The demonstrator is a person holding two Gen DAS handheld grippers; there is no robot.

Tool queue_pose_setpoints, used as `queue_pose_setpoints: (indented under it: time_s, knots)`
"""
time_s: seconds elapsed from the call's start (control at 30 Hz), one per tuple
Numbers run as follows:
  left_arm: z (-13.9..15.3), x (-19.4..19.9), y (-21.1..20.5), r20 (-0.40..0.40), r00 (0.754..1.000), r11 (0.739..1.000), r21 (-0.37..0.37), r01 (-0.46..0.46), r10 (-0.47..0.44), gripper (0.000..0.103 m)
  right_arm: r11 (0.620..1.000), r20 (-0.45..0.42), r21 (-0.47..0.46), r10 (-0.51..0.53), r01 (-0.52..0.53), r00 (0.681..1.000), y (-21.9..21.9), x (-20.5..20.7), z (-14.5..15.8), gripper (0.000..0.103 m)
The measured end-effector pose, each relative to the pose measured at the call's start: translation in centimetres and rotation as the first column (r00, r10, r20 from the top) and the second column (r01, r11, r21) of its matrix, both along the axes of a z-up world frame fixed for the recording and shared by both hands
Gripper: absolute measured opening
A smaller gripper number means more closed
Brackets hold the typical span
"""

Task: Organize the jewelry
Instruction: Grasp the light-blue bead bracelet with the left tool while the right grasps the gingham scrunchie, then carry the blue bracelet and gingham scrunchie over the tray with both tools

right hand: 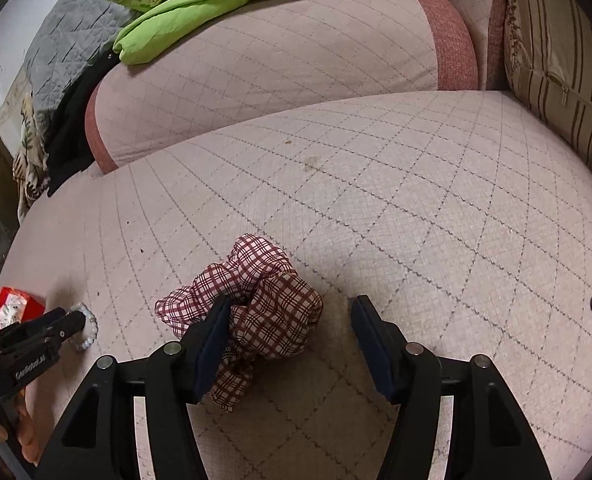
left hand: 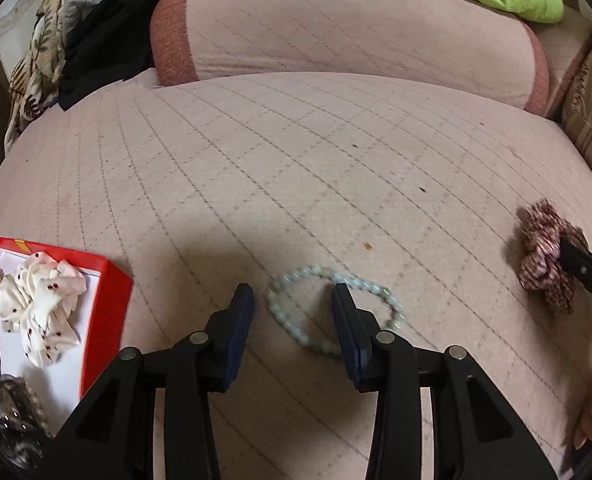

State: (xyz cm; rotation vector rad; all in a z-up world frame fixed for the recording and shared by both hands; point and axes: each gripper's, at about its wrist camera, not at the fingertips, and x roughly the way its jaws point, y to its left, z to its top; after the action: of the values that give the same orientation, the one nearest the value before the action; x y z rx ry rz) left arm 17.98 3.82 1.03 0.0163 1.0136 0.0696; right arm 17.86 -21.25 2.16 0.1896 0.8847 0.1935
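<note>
Left wrist view: left gripper (left hand: pixel 293 300) fingers spread wide, holding nothing. Pale green beaded bracelet loop (left hand: pixel 336 312) lies flat on the quilted pink sofa cushion (left hand: pixel 296 168), just ahead; the right-side finger sits over the loop's middle, left-side finger just outside its rim. Red cardboard box (left hand: pixel 108 304) with scrunchies lies to the left, near.

Right wrist view: right gripper (right hand: pixel 292 312) fingers spread, nothing pinched. Red-and-white plaid fabric scrunchie (right hand: pixel 256 304) lies against the left-side finger, off-centre in the gap. Left gripper is nearer the box.
</note>
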Motion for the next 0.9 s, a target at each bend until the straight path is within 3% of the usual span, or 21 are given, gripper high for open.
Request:
queue_pose_setpoints:
  time_s: [0.1, 0.2, 0.37, 0.47, 0.53, 0.7, 0.9]
  knots:
    - [0.1, -0.7, -0.6, -0.010, 0.999, 0.999, -0.017, 0.031, -0.031, 0.036, 1.000, -0.003, -0.008, -0.003, 0.003, 1.000, 0.1, -0.1, 0.0, 0.059]
    - [0.3, -0.8, -1.1, -0.029, 0.998, 0.998, -0.039, 0.055, -0.056, 0.022, 1.000, -0.010, -0.011, -0.005, 0.004, 1.000, 0.1, -0.1, 0.0, 0.041]
    - [0.3, -0.2, -0.4, -0.050, 0.998, 0.995, -0.094, 0.042, -0.047, 0.020, 1.000, -0.021, 0.002, 0.017, -0.017, 1.000, 0.3, -0.2, 0.0, 0.023]
    - [0.2, -0.2, -1.0, -0.048, 0.998, 0.997, -0.072, 0.039, -0.042, 0.020, 1.000, -0.023, 0.007, 0.022, -0.022, 0.999, 0.4, -0.3, 0.0, 0.016]
    - [0.3, 0.0, -1.3, -0.050, 0.998, 0.997, -0.067, 0.041, -0.044, 0.005, 1.000, -0.026, 0.018, 0.022, -0.021, 0.999, 0.4, -0.3, 0.1, 0.014]
    - [1.3, -0.7, -1.7, -0.045, 0.998, 0.994, -0.104, 0.044, -0.049, 0.005, 0.999, -0.028, 0.046, 0.023, -0.022, 0.999, 0.5, -0.8, 0.5, 0.012]
    - [4.6, -2.8, -1.7, 0.012, 0.998, 0.986, -0.155, 0.060, -0.059, 0.005, 0.998, 0.003, 0.056, 0.038, -0.038, 0.999, 1.1, -2.2, 1.9, 0.012]
